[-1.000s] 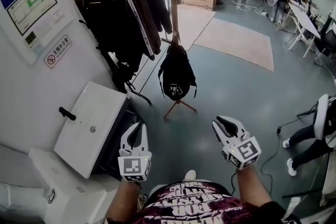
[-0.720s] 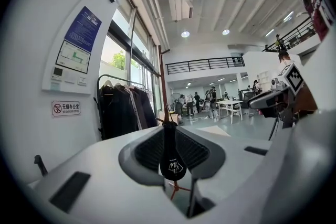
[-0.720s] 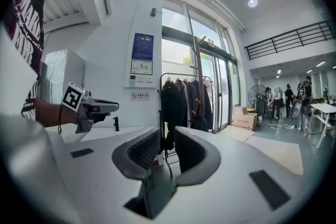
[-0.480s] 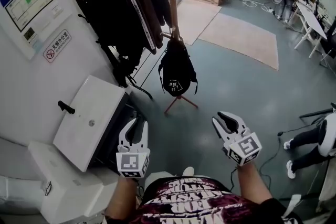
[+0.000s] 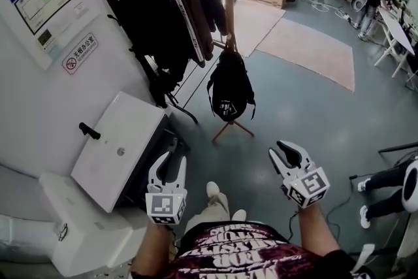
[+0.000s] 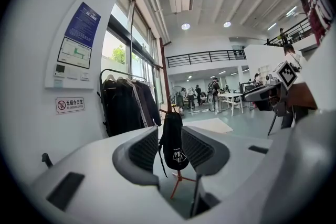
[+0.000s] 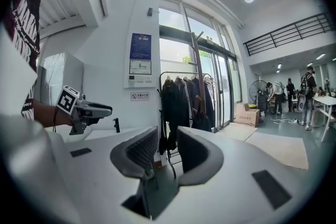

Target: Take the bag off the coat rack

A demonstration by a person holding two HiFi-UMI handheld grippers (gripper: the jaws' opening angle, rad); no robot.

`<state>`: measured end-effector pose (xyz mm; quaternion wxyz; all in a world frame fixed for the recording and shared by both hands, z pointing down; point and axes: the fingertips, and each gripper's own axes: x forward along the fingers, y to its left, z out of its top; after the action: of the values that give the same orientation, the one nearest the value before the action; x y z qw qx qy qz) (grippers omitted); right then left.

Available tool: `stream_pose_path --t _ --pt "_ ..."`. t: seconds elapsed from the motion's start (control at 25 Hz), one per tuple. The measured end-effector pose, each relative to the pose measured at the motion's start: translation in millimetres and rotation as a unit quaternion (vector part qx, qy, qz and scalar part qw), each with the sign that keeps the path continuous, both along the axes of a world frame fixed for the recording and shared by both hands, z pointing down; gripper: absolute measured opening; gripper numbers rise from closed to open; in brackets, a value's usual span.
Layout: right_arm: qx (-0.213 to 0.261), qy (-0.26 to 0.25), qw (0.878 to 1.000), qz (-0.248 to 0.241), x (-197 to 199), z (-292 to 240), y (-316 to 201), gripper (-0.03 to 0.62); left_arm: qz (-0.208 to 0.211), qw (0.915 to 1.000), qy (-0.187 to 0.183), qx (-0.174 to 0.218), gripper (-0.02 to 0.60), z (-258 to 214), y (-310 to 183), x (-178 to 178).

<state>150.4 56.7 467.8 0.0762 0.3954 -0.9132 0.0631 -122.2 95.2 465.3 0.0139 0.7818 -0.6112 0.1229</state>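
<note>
Far ahead, well apart from both, the bag (image 5: 230, 91) hangs upright on the coat rack (image 5: 226, 3), probably midway between the left claw (image 5: 171, 163) and the right claw (image 5: 285, 152), which are both opening and empty.

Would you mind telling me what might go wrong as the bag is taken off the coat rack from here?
1. The bag hangs on a slim coat rack with thin splayed legs; pulling sideways rather than lifting might tip it.
2. Dark jackets hang close beside it, so a strap could snag on them.
3. The left claw and right claw, opening and empty, are far from the bag; a rushed grab may miss the strap.
</note>
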Motion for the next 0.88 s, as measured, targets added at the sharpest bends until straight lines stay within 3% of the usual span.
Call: stream_pose_path --t 0.2,0.88 --pt "-0.007 0.003 1.000 -0.003 -18 6 -22 0.123 0.001 0.9999 -0.008 -0.007 0.127 6 -28 -14" --pt "-0.011 0.025 0.999 0.032 -45 8 -131 0.132 0.068 0.9976 0.008 -0.006 0.127 8 -164 -14"
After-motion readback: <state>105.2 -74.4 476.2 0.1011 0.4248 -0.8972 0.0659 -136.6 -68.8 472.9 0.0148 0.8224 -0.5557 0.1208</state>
